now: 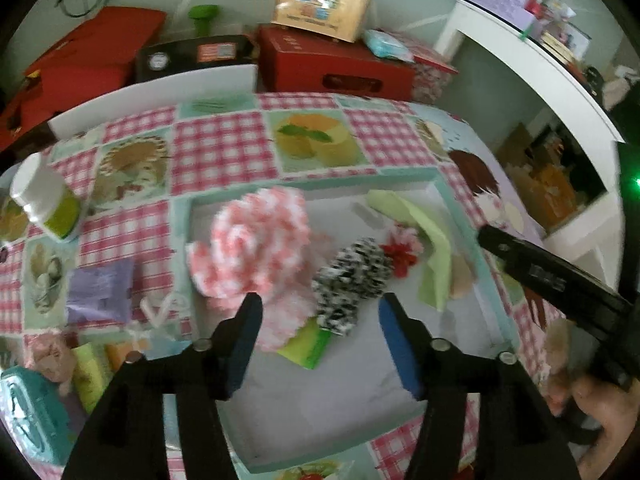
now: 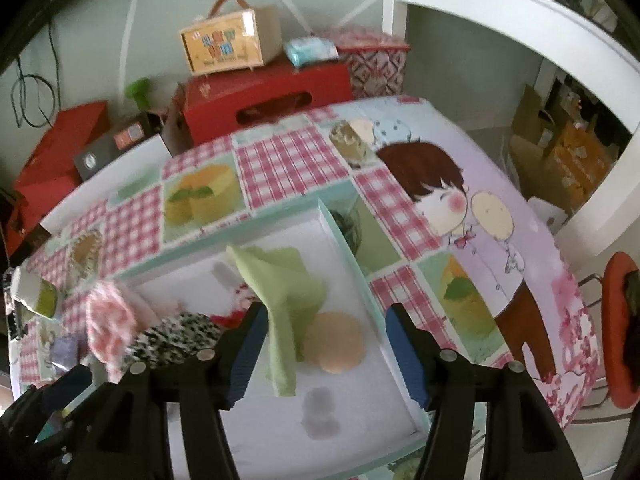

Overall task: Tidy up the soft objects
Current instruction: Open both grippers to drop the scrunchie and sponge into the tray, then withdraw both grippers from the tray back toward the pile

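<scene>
A shallow white tray with a mint rim (image 1: 440,184) (image 2: 340,232) lies on the patchwork tablecloth. Inside it rest a pink-and-white fluffy piece (image 1: 256,236) (image 2: 110,320), a black-and-white speckled fluffy piece (image 1: 352,276) (image 2: 176,338), a small red-and-pink flower (image 1: 402,250), a light green cloth (image 1: 428,240) (image 2: 284,296) and a round beige pad (image 2: 336,342). My left gripper (image 1: 320,312) hovers open above the two fluffy pieces, nothing between its blue pads. My right gripper (image 2: 326,320) hangs open over the green cloth and beige pad, touching neither.
On the cloth left of the tray sit a white-capped jar (image 1: 40,200), a purple packet (image 1: 100,290), small green and orange blocks (image 1: 96,364) and a teal case (image 1: 28,416). Red boxes (image 1: 332,64) and a tan carry box (image 1: 320,4) stand behind. White shelving (image 2: 520,20) stands right.
</scene>
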Demonstrator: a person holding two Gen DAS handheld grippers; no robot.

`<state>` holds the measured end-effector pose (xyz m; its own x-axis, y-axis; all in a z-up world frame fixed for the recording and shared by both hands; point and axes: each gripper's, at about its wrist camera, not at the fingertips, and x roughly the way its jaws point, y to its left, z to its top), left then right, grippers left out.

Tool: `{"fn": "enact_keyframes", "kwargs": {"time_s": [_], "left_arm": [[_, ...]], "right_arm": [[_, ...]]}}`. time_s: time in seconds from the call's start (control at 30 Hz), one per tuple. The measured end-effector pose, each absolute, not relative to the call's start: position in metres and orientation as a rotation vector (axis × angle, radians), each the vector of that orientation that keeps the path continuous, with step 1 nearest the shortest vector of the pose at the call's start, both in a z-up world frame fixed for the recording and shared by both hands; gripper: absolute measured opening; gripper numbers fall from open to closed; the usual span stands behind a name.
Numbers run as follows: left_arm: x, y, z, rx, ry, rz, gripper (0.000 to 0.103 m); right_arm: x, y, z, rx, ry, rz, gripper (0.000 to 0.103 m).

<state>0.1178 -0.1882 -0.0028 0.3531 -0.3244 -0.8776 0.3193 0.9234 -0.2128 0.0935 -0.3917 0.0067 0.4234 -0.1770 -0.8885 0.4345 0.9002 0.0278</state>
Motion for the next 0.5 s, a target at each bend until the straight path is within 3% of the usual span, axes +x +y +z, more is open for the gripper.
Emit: {"fn": "enact_keyframes", "kwargs": {"time_s": [0.5], "left_arm": [[0.139,-0.147,-0.017,-0.094,1.174,-0.217,0.07]], "right_arm": [[0.111,-0.34,-0.002,0.167,1.108,-0.24,0.072]]}}
